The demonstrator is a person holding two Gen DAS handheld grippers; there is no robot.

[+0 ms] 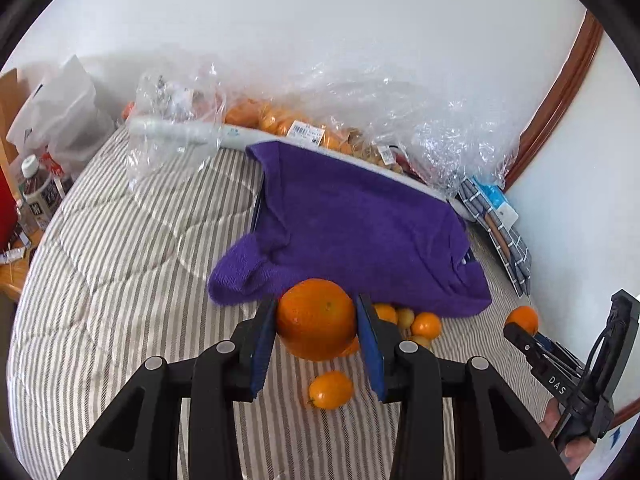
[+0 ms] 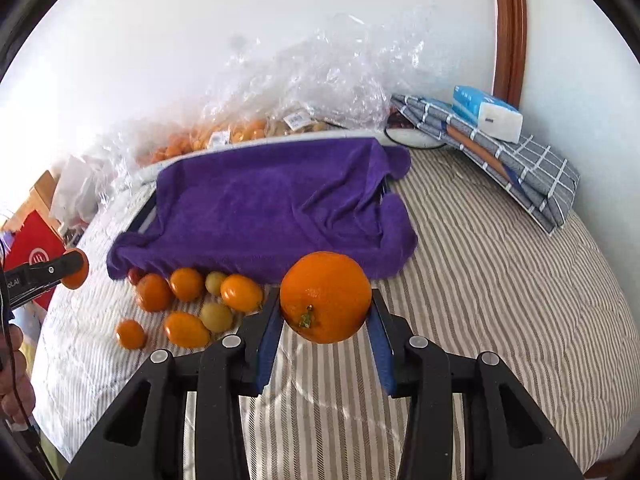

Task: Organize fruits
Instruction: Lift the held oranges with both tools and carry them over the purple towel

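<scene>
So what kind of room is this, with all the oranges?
Probably a bedroom: the fruit lies on a grey-striped quilted mattress, a folded checked grey blanket sits by the white wall, and a purple towel is spread out.

Both tools are built alike: the left gripper (image 1: 316,322) and the right gripper (image 2: 326,312) have glossy black plastic arms, angular with triangular cut-outs, joined by round silver rivets. Each finger (image 1: 262,350) is faced with a blue pad, ribbed along its edge. Seen from the side, the right gripper's black body carries white letters "DAS" (image 1: 557,385) and a thin black cable. The bare-skinned right hand (image 1: 570,436) and left hand (image 2: 14,376) wrap the handles.
</scene>
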